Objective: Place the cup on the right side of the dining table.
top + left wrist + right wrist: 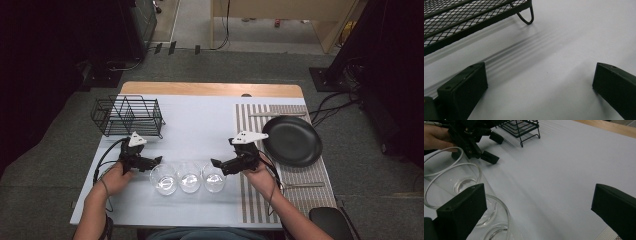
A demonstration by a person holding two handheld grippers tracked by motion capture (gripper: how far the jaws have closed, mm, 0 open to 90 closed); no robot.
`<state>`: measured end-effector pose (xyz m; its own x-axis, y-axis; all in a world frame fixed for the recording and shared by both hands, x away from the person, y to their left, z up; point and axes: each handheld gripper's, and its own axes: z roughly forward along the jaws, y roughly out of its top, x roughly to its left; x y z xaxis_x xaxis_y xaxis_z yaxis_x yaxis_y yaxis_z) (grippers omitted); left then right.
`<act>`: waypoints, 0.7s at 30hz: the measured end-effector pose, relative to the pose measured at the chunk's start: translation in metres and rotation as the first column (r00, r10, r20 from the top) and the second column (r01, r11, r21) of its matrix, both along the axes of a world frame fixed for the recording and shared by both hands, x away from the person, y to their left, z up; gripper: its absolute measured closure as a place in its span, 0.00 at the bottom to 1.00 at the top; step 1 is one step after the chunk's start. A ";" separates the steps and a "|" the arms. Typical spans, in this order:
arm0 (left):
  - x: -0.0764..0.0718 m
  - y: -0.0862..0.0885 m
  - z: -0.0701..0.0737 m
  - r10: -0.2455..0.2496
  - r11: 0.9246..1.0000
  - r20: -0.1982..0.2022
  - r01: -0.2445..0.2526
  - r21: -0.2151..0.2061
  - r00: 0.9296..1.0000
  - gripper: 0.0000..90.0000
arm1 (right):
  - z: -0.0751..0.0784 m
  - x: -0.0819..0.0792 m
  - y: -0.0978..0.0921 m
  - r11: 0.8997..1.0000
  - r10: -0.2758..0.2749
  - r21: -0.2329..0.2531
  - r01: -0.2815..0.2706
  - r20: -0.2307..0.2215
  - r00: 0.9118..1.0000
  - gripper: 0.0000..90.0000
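Grey carpet surrounds the white-covered bench (200, 125); three glasses (189, 176) stand between the spread left tongs (156, 161) and spread right tongs (216, 164).

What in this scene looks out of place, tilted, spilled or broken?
Nothing stands out. The three glasses stand upright in a row, the black plate lies flat on the striped mat, and the wire rack stands level. No spill shows.

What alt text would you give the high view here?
A person's hands hold an open left tool and an open right tool at either end of a row of three clear glasses on a pale table. A black wire rack stands far left, a black plate on a striped mat right.
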<state>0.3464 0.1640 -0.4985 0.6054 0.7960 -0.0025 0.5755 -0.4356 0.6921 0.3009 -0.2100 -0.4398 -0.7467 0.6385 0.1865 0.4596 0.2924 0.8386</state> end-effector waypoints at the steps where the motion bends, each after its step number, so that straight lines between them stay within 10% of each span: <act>1: 0.000 0.000 0.000 -0.001 1.000 0.000 0.001 0.000 1.000 0.00 | 0.000 0.000 0.000 1.000 0.000 0.002 0.000 -0.001 1.000 0.00; 21: 0.000 0.000 0.000 0.000 1.000 -0.001 0.000 -0.002 1.000 0.00 | 0.000 -0.014 0.006 0.999 0.016 0.048 -0.016 0.003 1.000 0.00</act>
<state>0.3464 0.1641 -0.4985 0.6056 0.7958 -0.0047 0.5762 -0.4344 0.6923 0.2866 -0.2044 -0.4397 -0.7572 0.6168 0.2148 0.4532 0.2594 0.8528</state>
